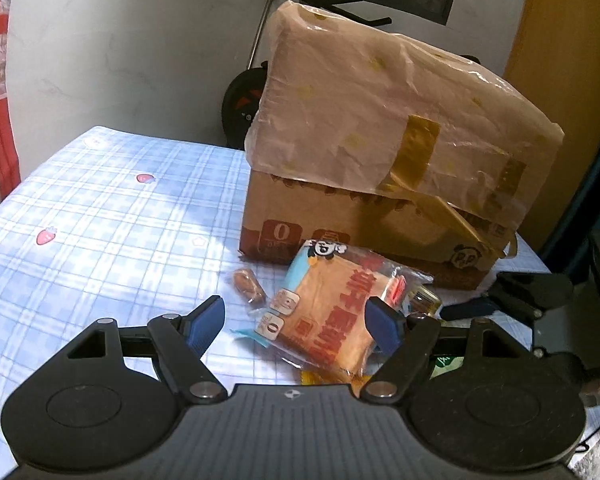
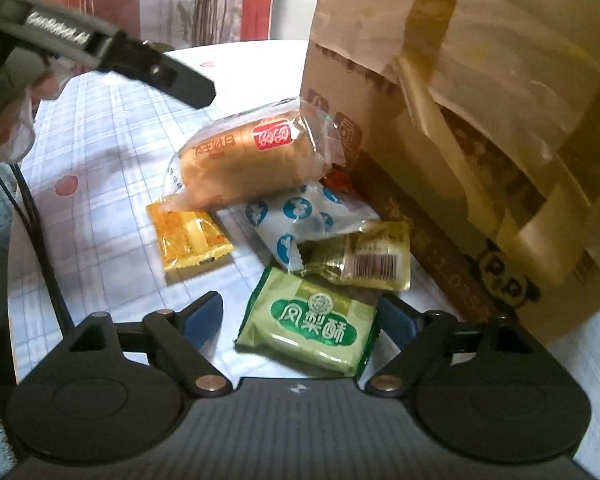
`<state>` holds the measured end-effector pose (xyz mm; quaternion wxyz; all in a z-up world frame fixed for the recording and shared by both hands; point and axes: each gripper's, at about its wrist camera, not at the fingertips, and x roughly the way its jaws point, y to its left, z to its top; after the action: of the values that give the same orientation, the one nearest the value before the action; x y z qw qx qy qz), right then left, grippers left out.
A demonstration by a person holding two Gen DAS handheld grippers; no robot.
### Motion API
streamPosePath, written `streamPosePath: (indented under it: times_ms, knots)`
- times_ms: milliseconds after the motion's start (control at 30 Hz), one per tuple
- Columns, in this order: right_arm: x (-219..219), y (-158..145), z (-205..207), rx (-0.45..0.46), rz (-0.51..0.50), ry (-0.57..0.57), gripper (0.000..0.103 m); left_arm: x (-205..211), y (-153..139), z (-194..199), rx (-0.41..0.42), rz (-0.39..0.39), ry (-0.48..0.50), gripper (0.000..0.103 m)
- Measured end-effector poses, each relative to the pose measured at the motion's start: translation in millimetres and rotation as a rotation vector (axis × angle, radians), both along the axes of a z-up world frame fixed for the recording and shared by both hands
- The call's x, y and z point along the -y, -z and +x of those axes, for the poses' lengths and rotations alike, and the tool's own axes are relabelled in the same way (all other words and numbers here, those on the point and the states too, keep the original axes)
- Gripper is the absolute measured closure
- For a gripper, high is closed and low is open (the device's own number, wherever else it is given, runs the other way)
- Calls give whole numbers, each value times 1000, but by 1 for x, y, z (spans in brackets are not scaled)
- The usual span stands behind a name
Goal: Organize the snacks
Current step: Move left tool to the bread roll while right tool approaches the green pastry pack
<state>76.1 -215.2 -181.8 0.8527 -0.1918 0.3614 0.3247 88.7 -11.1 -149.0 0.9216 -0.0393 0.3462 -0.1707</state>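
Observation:
A bread packet (image 1: 324,316) with red print lies on top of a small heap of snacks in front of the cardboard box (image 1: 340,224). My left gripper (image 1: 296,326) is open around it, the right pad close to the wrapper and the left pad apart from it. In the right wrist view the same bread packet (image 2: 248,160) rests on a white packet with blue dots (image 2: 296,216). A green packet (image 2: 312,324) lies flat on the cloth between the pads of my open right gripper (image 2: 300,318), which do not press it.
A yellow packet (image 2: 188,240) and a gold packet (image 2: 364,260) lie by the heap. A small brown snack (image 1: 248,286) sits left of the bread. The box, draped in thin taped plastic (image 1: 380,120), stands tall behind. Blue plaid cloth (image 1: 100,220) spreads left.

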Motion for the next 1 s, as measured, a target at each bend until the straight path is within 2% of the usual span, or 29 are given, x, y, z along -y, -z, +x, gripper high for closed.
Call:
streamPosePath:
  times_ms: [167,267,333,533,733,867,1000]
  knots:
    - [-3,-6,5,-3,8,-27,16,1,2,-2,-3,-4,-3,24]
    - [-6,-5,7,-4,-2,5,16,1,4,-2,-8,-1,-12,24]
    - [-4,-3,6,-2,10,54,16,1,5,-2,-12,3,-14,24]
    - [23,6,6,-77,185,284,16,1,9,-2,-21,7,-29,24]
    - [30,4,-5,-76,235,373,20,0,11,-2,-30,2,-37,25]
    - [40,-1,-11,-141,288,447,21,0,11,-2,-30,3,-42,25]
    - [45,-8,-16,-226,303,422,21,0,11,-3,-31,0,-41,25]
